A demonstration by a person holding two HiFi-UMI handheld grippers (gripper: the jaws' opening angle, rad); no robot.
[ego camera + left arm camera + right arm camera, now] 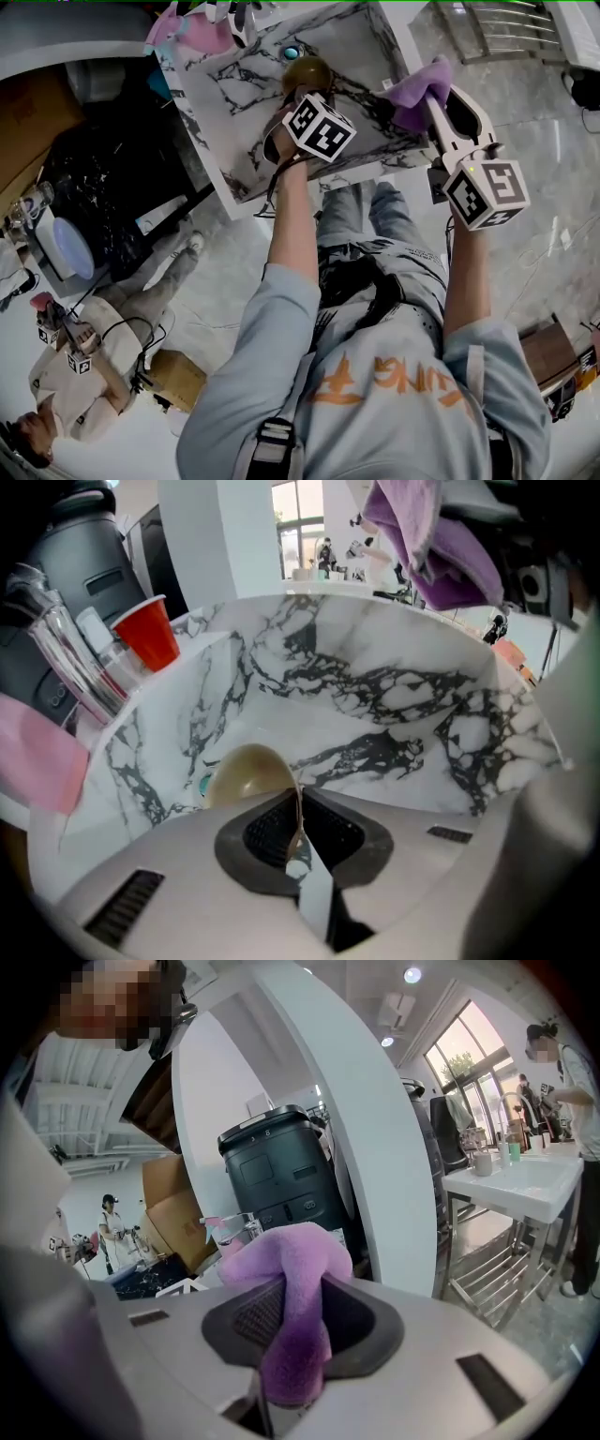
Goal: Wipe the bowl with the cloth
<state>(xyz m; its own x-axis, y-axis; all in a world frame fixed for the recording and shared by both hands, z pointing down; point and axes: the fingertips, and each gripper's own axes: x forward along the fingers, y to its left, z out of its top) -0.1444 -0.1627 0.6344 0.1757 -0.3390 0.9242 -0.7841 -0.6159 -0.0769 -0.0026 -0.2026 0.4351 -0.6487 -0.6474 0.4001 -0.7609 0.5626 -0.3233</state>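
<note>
A tan bowl [307, 73] sits tilted on the white marble table [234, 112]. My left gripper [298, 94] is shut on the bowl's thin rim; in the left gripper view the rim of the bowl [246, 772] runs between the dark pads of the left gripper [297, 829]. To the right, off the table's edge, my right gripper [429, 94] is shut on a purple cloth [417, 86]. In the right gripper view the cloth [298, 1288] bulges out from between the pads. The left gripper view has the cloth [433, 547] hanging high above the table's [394, 682] far side.
A red cup [150, 632] and clear glassware [66, 658] stand at the table's left end, beside a pink cloth [199, 34]. A small teal object [292, 52] lies just beyond the bowl. A dark bin [277, 1176] stands behind. Another person [66, 375] sits at lower left.
</note>
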